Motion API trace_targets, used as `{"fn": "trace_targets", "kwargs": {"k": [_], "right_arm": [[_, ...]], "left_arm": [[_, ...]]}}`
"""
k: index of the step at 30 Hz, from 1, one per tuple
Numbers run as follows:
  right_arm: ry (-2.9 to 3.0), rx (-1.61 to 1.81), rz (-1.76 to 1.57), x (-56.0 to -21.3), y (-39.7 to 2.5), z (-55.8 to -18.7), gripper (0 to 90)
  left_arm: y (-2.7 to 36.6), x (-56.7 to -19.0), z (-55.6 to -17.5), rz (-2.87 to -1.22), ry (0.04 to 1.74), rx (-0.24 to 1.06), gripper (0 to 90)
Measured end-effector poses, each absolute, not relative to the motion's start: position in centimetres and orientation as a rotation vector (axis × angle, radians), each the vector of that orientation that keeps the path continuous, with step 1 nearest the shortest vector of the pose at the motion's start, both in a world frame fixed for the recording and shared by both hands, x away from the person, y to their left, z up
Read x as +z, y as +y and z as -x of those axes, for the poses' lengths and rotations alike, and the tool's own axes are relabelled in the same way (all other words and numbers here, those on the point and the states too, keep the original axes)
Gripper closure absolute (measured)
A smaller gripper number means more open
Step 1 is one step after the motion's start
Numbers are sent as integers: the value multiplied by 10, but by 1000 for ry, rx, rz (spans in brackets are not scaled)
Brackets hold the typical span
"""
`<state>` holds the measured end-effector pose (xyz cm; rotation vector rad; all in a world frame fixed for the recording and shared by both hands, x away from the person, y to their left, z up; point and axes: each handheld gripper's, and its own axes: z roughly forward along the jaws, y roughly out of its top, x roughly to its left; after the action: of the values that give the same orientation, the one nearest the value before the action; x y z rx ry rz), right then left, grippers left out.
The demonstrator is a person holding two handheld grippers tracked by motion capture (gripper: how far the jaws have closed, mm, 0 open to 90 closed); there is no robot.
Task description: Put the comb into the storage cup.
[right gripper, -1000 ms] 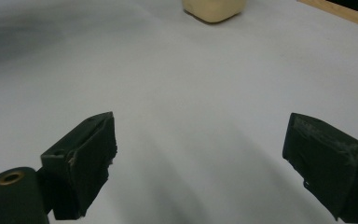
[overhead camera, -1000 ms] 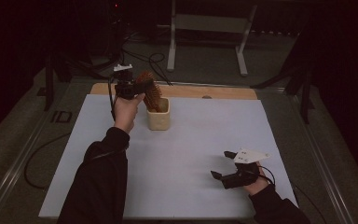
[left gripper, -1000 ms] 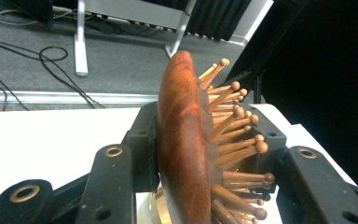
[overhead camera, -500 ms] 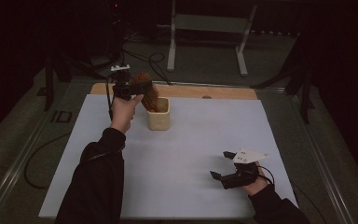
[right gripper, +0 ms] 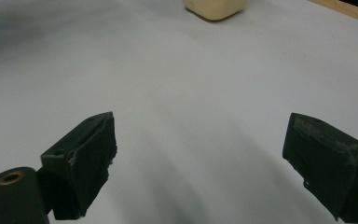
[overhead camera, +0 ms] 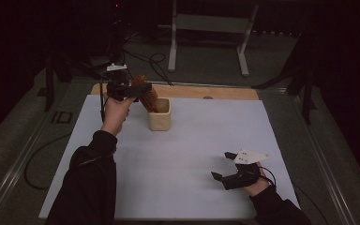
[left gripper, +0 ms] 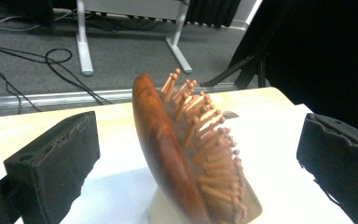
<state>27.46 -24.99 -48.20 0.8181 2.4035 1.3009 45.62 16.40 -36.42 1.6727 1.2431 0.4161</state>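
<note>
A reddish wooden hairbrush (overhead camera: 145, 96) with peg bristles stands tilted in a cream cup (overhead camera: 160, 119) at the back of the white mat (overhead camera: 187, 154). My left gripper (overhead camera: 142, 89) is level with the brush head and open. In the left gripper view the brush (left gripper: 168, 154) rises between the two jaws of the left gripper (left gripper: 196, 135), with a gap on each side. My right gripper (overhead camera: 221, 165) rests low at the front right, open, with nothing in it. The right gripper view shows its jaws (right gripper: 200, 140) wide apart over bare mat and the cup (right gripper: 216, 8) far off.
A wooden board (overhead camera: 192, 92) runs along the mat's far edge. Cables (overhead camera: 150, 58) and a metal stand (overhead camera: 243, 51) lie on the floor behind the table. A metal rail (overhead camera: 14, 168) borders the left side.
Hardly anything differs: the left gripper stays at the brush head over the cup, and the right gripper has not moved.
</note>
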Motion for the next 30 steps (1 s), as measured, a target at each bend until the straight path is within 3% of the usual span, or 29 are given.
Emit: {"fn": "trace_targets", "kwargs": {"k": [30], "right_arm": [[2435,1280,-812,-487,-244,-274,96]], "left_arm": [[196,-366,-407,-1820,1018,417,0]]}}
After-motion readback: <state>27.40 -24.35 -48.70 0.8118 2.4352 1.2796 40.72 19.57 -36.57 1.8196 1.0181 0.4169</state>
